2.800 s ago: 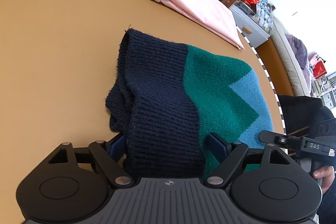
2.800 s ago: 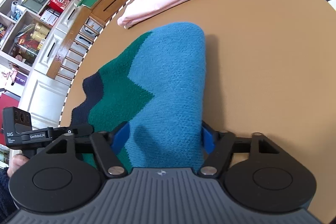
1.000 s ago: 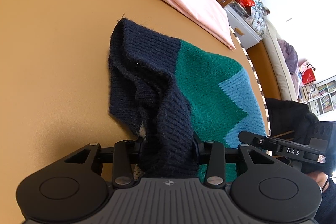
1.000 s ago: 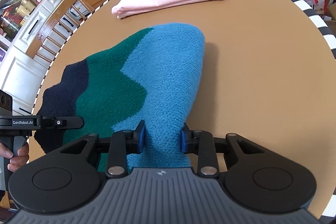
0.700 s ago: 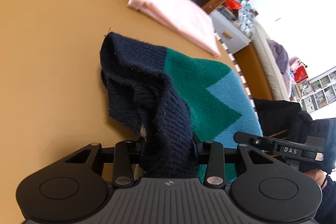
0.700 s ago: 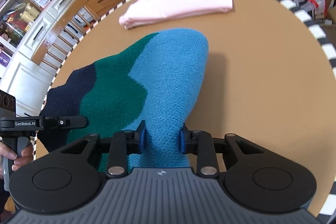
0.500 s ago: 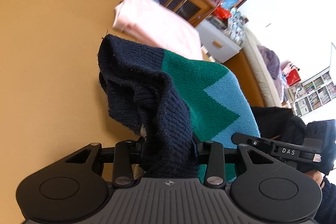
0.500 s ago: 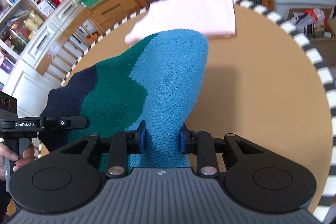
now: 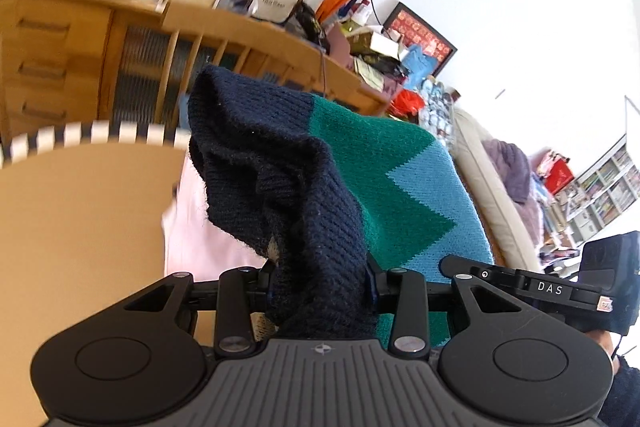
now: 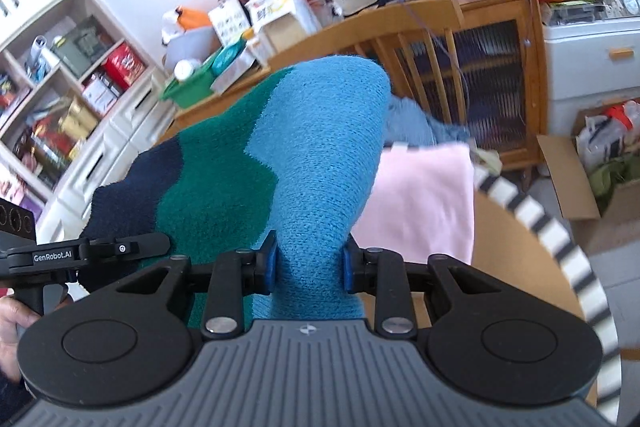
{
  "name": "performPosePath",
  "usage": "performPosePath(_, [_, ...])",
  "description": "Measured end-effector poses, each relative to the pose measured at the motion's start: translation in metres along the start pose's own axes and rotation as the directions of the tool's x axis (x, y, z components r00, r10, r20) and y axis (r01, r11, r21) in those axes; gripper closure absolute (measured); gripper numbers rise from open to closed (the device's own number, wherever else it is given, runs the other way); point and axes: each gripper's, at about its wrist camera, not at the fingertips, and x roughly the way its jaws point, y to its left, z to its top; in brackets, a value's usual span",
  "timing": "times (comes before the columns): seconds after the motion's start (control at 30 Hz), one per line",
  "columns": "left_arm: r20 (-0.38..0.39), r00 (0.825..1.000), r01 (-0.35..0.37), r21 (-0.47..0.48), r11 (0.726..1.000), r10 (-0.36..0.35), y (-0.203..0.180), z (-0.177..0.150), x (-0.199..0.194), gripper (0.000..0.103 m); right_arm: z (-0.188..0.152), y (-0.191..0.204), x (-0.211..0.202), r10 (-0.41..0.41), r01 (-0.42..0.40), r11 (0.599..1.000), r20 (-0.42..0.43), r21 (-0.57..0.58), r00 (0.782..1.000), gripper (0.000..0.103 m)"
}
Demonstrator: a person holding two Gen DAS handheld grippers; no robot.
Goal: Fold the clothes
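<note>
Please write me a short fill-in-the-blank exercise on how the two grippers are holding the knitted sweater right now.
1. The left gripper is clamped on the ______-coloured end of the sweater.
2. The right gripper grips the light ______ end.
3. The band between those two colours is ______.
4. The folded garment on the table behind the sweater is ______.

Missing words: navy; blue; green; pink
</note>
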Motion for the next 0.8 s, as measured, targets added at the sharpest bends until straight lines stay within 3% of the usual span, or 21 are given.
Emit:
performPosePath(0.07, [-0.02,0.999,-0.032,-0.019,0.999,0.032,0.013,0.015,0.033,0.058,0.011,-0.021,0.027,-0.019,0.019,1.0,-0.011,0.018,1.0,0.067])
performPosePath(0.1, [-0.035,0.997,-0.064,-0.029,0.998,0.063,0.022,0.017,0.051,0.046,0.015,-0.032,0.042,-0.029,0.029,0.999,-0.018,0.028,0.999,0.061])
performPosePath(0.13, [-0.06,0.99,-0.129,-0.039,0.991,0.126,0.033,0.017,0.07,0.035,0.013,-0.046,0.056,-0.072,0.073,0.996,-0.032,0.047,0.997,0.048])
performPosePath(0.17, [-0.097,0.97,-0.229,-0.051,0.972,0.223,0.046,0.013,0.088,0.035,0.008,-0.061,0.069,-0.132,0.135,0.988,-0.051,0.072,0.99,0.045])
performPosePath(0.23, [-0.11,0.933,-0.353,-0.087,0.932,0.343,0.065,0.002,0.1,0.05,-0.001,-0.089,0.087,-0.216,0.223,0.968,-0.066,0.118,0.974,0.055])
performPosePath(0.3, [-0.019,0.945,-0.326,-0.145,0.934,0.327,0.076,-0.011,0.086,0.052,-0.01,-0.109,0.081,-0.22,0.22,0.963,-0.016,0.156,0.975,0.058])
performPosePath(0.37, [0.061,0.96,-0.261,-0.155,0.953,0.272,0.072,-0.021,0.073,0.054,-0.015,-0.106,0.072,-0.188,0.183,0.977,0.042,0.106,0.981,0.059])
performPosePath(0.43, [0.082,0.977,-0.191,-0.071,0.979,0.197,0.049,-0.033,0.077,0.061,-0.019,-0.09,0.071,-0.157,0.157,0.988,0.061,0.005,0.986,0.062])
performPosePath(0.53, [0.055,0.985,-0.166,0.042,0.985,0.164,0.019,-0.054,0.104,0.059,-0.028,-0.058,0.082,-0.118,0.129,0.982,0.081,-0.14,0.99,0.063])
performPosePath(0.6, [0.016,0.978,-0.209,0.073,0.975,0.209,0.016,-0.073,0.126,0.061,-0.039,-0.044,0.097,-0.175,0.193,0.949,0.094,-0.248,0.98,0.061])
performPosePath(0.67, [0.035,0.972,-0.237,0.125,0.963,0.234,0.013,-0.089,0.135,0.058,-0.05,-0.049,0.117,-0.25,0.259,0.922,0.067,-0.288,0.966,0.06])
performPosePath(0.73, [0.047,0.967,-0.254,0.159,0.954,0.249,0.009,-0.095,0.137,0.058,-0.058,-0.068,0.121,-0.218,0.229,0.956,0.077,-0.184,0.973,0.059])
performPosePath(0.8, [0.043,0.964,-0.266,0.153,0.952,0.262,0.007,-0.096,0.138,0.058,-0.058,-0.072,0.121,-0.215,0.224,0.964,0.076,-0.146,0.974,0.059])
